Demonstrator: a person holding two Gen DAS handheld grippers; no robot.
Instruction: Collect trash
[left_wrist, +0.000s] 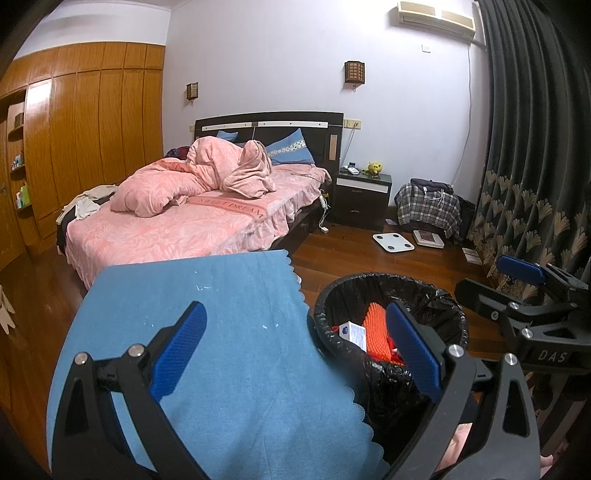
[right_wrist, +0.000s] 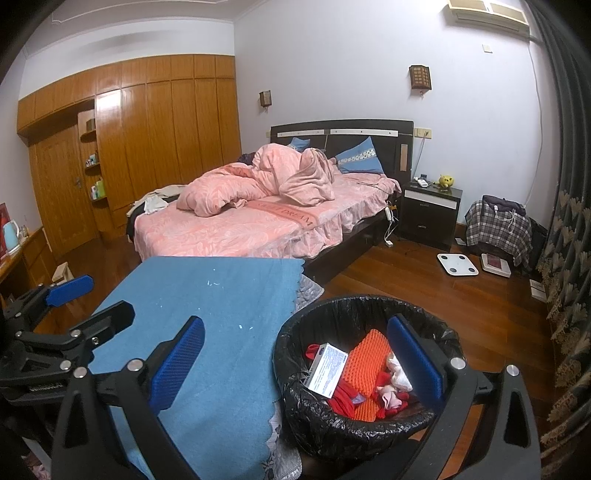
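Observation:
A round bin with a black liner (left_wrist: 388, 280) (right_wrist: 351, 301) stands beside a table draped in a blue cloth (left_wrist: 221, 314) (right_wrist: 221, 295). Inside lie a white printed box (right_wrist: 327, 369) (left_wrist: 354, 332), an orange foam net (right_wrist: 369, 365) (left_wrist: 376, 328) and red and pale scraps. My left gripper (left_wrist: 295, 347) (right_wrist: 88, 304) is open and empty, straddling the cloth's edge and the bin's left rim. Above the bin's left side my right gripper (right_wrist: 295, 362) (left_wrist: 498, 284) hangs open, nothing between its blue pads.
A bed with a pink quilt (right_wrist: 258, 206) lies behind the table. Further right stand a dark nightstand (right_wrist: 430, 214) and a chair under a plaid cloth (right_wrist: 498, 225), with a white scale (right_wrist: 457, 264) on the wooden floor. Dark curtains (left_wrist: 535, 166) hang at the right and a wooden wardrobe (right_wrist: 147, 140) lines the left wall.

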